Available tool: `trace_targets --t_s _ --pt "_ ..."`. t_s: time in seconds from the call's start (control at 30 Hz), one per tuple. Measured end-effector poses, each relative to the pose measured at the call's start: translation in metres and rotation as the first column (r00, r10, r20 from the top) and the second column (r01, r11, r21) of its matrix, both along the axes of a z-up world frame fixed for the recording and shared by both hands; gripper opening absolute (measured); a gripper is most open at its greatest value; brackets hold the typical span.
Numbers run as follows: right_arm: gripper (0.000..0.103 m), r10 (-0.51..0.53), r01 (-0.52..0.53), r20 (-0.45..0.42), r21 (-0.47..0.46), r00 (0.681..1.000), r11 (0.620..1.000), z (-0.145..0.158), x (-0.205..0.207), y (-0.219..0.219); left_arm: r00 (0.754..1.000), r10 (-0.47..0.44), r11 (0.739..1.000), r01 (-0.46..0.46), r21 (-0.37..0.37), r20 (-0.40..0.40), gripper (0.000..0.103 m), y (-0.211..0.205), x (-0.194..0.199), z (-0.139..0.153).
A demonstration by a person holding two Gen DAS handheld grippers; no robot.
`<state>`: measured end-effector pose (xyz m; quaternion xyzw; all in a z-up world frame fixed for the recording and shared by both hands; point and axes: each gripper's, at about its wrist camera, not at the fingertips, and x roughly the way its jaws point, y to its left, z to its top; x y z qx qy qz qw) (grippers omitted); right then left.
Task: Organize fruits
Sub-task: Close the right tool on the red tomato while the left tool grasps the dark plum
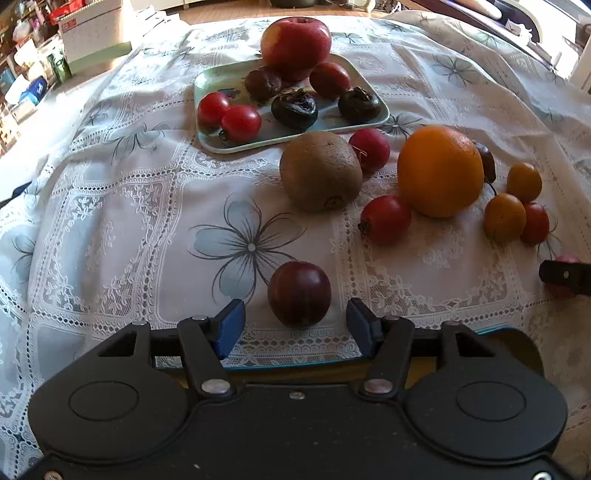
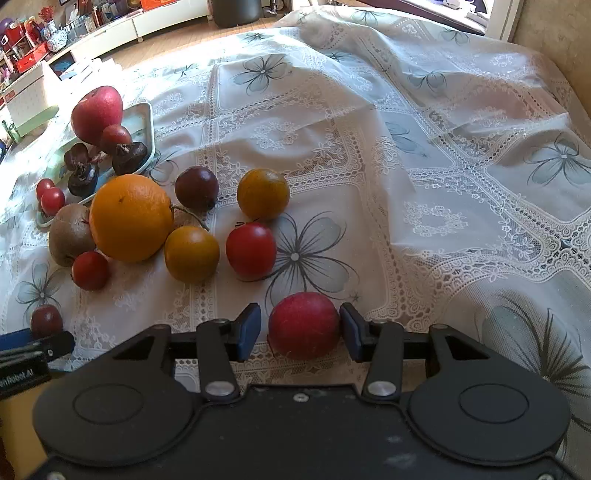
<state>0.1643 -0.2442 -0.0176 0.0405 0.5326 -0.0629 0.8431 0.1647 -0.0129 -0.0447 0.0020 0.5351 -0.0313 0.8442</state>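
Observation:
A pale green tray (image 1: pixel 221 79) at the back holds a big red apple (image 1: pixel 295 46), two cherry tomatoes (image 1: pixel 240 123), dark water chestnuts (image 1: pixel 294 109) and small red fruits. On the cloth lie a kiwi (image 1: pixel 320 170), an orange (image 1: pixel 439 170), and several small red and yellow fruits. My left gripper (image 1: pixel 295 325) is open with a dark red plum (image 1: pixel 299 293) between its blue pads, apart from both. My right gripper (image 2: pixel 300 330) is open around a red plum (image 2: pixel 303 325); the right pad touches it, the left pad stands off.
A white lace tablecloth (image 2: pixel 406 184) with grey flowers covers the table, wrinkled at the back right. Boxes and shelves (image 1: pixel 92 33) stand beyond the far left edge. The right gripper's tip (image 1: pixel 565 275) shows at the left wrist view's right edge.

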Motion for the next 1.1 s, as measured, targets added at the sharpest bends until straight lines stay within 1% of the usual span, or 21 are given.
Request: trace_targets --t_s 0.2,0.43,0.67,0.87,1.1 --pt "0.048 -0.007 0.007 0.001 0.012 1.000 1.000 0.0008 0.0005 -0.0018 1.000 -0.013 1.000 0.014 0.023 -0.007 0.063 -0.0043 0.0019 0.0008" --pt "0.048 -0.011 0.011 0.004 0.018 1.000 1.000 0.0010 0.0003 -0.0025 1.000 -0.018 0.999 0.018 0.031 -0.002 0.063 -0.0058 0.0011 0.0010" --pt "0.049 -0.014 0.014 0.005 0.022 1.000 1.000 0.0015 0.0004 -0.0023 1.000 -0.005 1.000 0.005 0.023 -0.010 0.063 -0.0026 0.0009 0.0023" --pt "0.049 -0.015 0.015 0.008 0.022 1.000 1.000 0.0015 0.0007 -0.0021 1.000 -0.014 0.999 0.014 0.038 -0.009 0.063 -0.0051 0.0005 0.0018" --pt "0.049 -0.011 0.011 0.005 0.009 1.000 1.000 0.0007 0.0013 0.0002 1.000 -0.016 0.999 0.017 0.031 -0.022 0.063 -0.0036 0.0038 -0.0003"
